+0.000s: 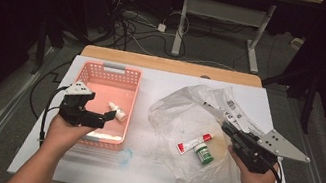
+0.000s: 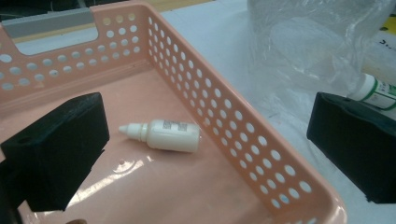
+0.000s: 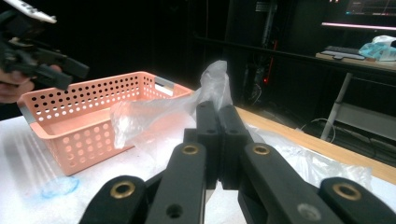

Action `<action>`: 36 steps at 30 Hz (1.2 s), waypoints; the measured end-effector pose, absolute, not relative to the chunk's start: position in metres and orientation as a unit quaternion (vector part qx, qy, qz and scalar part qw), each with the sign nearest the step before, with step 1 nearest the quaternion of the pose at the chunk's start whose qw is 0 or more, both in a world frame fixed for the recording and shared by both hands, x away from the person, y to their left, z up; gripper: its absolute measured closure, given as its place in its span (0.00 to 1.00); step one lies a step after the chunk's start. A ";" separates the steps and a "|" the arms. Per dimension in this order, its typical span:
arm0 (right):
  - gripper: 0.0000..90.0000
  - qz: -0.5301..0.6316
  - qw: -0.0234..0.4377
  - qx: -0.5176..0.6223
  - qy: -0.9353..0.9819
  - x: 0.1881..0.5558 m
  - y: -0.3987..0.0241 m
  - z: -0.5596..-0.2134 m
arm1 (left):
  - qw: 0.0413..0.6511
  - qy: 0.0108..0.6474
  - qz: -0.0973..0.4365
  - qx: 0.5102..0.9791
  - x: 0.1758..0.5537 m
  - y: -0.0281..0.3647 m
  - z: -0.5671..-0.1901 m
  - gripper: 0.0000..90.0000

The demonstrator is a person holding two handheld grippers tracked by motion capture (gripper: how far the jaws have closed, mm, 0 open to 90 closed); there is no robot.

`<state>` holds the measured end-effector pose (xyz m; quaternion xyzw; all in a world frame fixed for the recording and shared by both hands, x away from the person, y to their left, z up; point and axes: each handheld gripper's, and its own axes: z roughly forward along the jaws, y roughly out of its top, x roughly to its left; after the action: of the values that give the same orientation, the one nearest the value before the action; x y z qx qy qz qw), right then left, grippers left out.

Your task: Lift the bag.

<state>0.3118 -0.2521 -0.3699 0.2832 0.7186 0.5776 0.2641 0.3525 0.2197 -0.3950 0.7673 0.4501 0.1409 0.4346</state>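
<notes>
Beside the pink basket [image 1: 108, 78] holding a white dropper bottle [image 2: 164, 135], the left gripper [image 1: 104, 120] hangs spread and empty, while the right gripper [image 3: 217, 116] pinches the clear plastic bag [image 1: 183, 106] over a tube [image 1: 194, 143].

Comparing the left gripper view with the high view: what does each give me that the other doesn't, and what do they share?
Left gripper view alone: the printed label on the small white dropper bottle, lying on its side on the basket floor, and the left gripper with jaws wide apart, nothing between them.

High view alone: the right gripper at the clear plastic bag, the red-and-white tube on the bag, and both hands.

Shared: the pink basket, the bottle in it, the bag, and the green-and-white bottle on the bag.
</notes>
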 end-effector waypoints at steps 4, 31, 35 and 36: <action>1.00 0.573 0.261 0.282 0.723 0.312 -0.250 -0.374 | 0.417 0.460 0.136 0.771 0.368 0.216 -0.402 0.00; 1.00 0.575 0.255 0.282 0.724 0.314 -0.252 -0.377 | 0.263 0.560 0.002 0.786 0.446 0.193 -0.448 0.25; 1.00 0.575 0.255 0.285 0.723 0.314 -0.253 -0.377 | 0.245 0.565 -0.009 0.788 0.450 0.187 -0.452 0.30; 1.00 0.575 0.255 0.285 0.723 0.314 -0.253 -0.376 | 0.244 0.566 -0.014 0.787 0.450 0.186 -0.454 0.32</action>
<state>0.3140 -0.2533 -0.3763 0.2850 0.7229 0.5753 0.2554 0.4504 0.1860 -0.4536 0.7871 0.5663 -0.0142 0.2443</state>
